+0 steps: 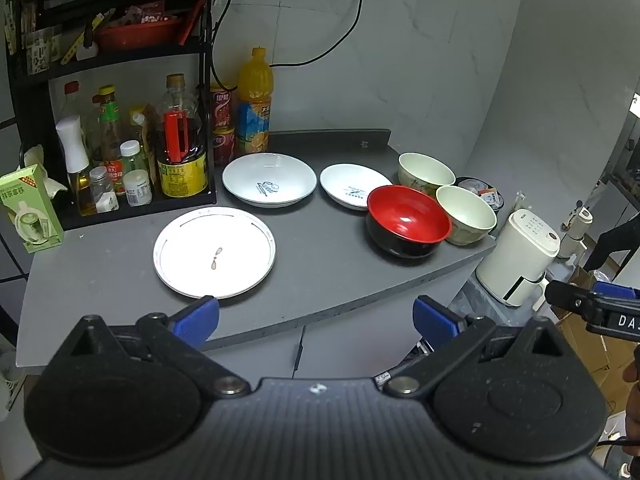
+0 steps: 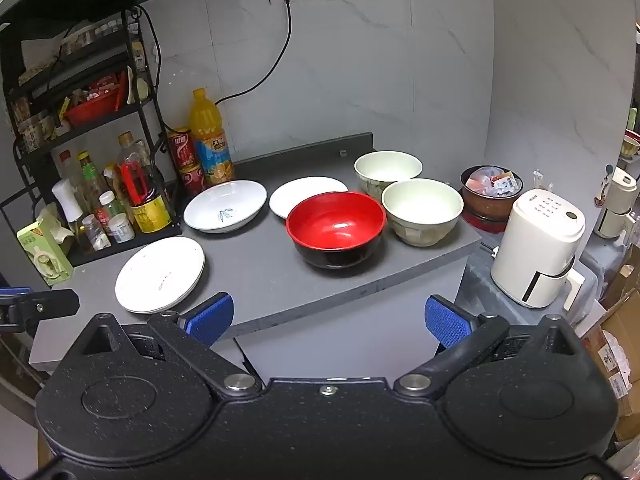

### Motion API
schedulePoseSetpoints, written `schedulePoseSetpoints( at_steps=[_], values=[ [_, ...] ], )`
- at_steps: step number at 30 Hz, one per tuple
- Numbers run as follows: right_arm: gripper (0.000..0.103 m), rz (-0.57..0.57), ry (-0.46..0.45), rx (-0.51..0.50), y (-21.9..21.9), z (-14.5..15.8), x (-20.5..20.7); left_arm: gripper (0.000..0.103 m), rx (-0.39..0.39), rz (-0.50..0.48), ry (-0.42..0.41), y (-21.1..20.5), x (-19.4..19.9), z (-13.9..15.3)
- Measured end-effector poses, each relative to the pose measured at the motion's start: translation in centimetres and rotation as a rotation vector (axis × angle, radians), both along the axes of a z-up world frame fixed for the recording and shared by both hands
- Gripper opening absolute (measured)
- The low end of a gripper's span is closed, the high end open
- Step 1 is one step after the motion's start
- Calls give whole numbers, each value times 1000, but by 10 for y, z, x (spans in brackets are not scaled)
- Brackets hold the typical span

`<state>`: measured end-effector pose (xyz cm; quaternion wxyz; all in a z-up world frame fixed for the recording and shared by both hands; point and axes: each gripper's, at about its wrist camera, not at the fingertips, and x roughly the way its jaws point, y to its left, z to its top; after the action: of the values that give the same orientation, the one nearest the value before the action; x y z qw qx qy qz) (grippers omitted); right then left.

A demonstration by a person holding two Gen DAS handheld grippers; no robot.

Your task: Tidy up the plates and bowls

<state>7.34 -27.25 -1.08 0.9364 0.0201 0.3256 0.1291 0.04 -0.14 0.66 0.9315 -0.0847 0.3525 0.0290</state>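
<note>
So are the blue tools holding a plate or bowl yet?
No. Both the left tool and right tool are open and empty, short of the dishes.

Grey counter (image 1: 320,264), marble wall (image 1: 400,80), black rack (image 1: 120,56).

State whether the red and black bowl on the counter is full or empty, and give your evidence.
Empty. The red and black bowl stands upright, and its glossy red inside shows bare down to the bottom in both views.

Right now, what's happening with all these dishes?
A person holds a gripper in each hand, left gripper and right gripper, both open and empty, short of the grey counter. Nothing is stacked yet: three white plates, including the flat plate, a red bowl and two cream bowls sit separately.
</note>
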Motion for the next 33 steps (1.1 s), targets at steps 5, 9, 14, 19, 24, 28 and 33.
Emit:
schedulePoseSetpoints(
  at_steps=[5,9,14,19,24,28,33],
  values=[
    [103,9,1,-8,7,-1,-1,102,5,5,4,0,0,2],
    [103,20,-4,-13,8,-1,0,102,2,15,4,0,1,3],
    [103,33,-6,-13,6,-1,3,102,3,21,3,0,-1,-2],
    [103,38,-13,-17,6,-1,4,102,5,30,0,-3,1,-1],
    [103,41,-13,-20,5,-2,6,102,2,34,2,-2,4,-1],
    [103,39,-12,-24,3,-3,8,102,2,35,2,-3,5,-1],
    [103,42,-13,-27,1,-4,9,102,3,35,4,-6,8,-2]
  ],
)
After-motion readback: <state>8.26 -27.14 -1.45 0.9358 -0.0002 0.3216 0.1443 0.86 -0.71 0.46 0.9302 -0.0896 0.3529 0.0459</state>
